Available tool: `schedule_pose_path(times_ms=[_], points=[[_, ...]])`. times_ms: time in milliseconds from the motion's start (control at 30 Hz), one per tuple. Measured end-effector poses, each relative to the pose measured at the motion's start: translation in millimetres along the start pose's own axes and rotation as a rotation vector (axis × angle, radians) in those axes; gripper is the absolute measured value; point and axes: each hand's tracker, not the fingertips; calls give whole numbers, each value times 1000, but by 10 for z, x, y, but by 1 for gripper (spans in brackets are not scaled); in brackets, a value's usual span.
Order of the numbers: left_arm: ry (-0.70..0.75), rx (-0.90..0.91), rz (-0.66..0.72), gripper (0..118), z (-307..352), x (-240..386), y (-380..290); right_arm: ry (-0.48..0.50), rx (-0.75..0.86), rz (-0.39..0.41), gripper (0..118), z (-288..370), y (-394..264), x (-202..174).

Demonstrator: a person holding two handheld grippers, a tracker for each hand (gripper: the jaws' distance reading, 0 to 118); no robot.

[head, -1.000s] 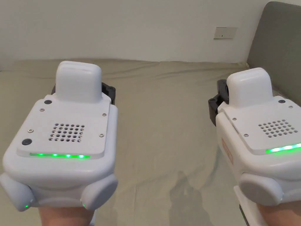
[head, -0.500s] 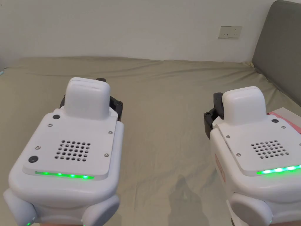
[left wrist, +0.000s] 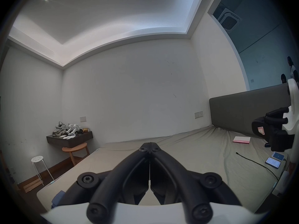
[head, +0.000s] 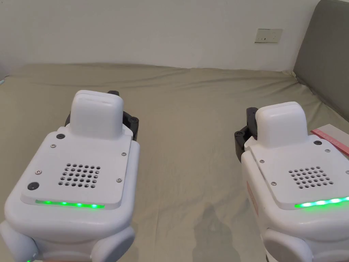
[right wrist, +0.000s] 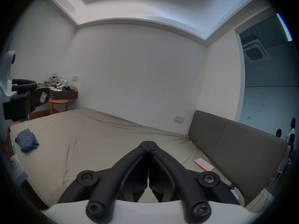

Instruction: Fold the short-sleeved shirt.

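Over the bed [head: 191, 112], both grippers w/ jaws closed on nothing — left gripper [left wrist: 150, 148], right gripper [right wrist: 148, 145] — while the shirt [right wrist: 26, 140], a crumpled blue heap, lies well off to the left, nearer the left gripper, long axis unclear.
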Motion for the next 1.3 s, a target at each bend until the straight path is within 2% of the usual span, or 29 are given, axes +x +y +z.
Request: schedule_pose_path(times_ms=[933, 967, 1000, 1033, 1067, 1100, 1133, 1167, 1200, 1300], points=[[-7, -6, 3, 0, 6, -62, -34, 34, 22, 8, 3, -7, 20, -50], [-13, -6, 5, 0, 1, -66, -37, 34, 25, 5, 4, -6, 26, -49], [-13, -6, 2, 0, -3, -64, -36, 32, 28, 4, 10, -11, 24, -43], [-12, -7, -3, 0, -8, -58, -34, 28, 33, 3, 25, -17, 27, -39], [-12, -7, -5, 6, -13, -65, -37, 27, 37, 4, 62, -28, 33, -33], [-13, -7, -5, 24, -16, -67, -39, 31, 36, 5, 94, -49, 42, -21], [-12, -8, -5, 53, -18, -63, -39, 32, 30, 6, 112, -57, 57, -21], [-15, -14, -2, 101, -28, -64, -39, 48, 27, -4, 118, -68, 58, -24], [-27, -33, 4, 118, -58, -75, -46, 52, 40, -9, 118, -61, 52, -32], [-23, -32, 8, 118, -14, -118, -71, 12, 51, 12, 118, -6, 95, -96]])
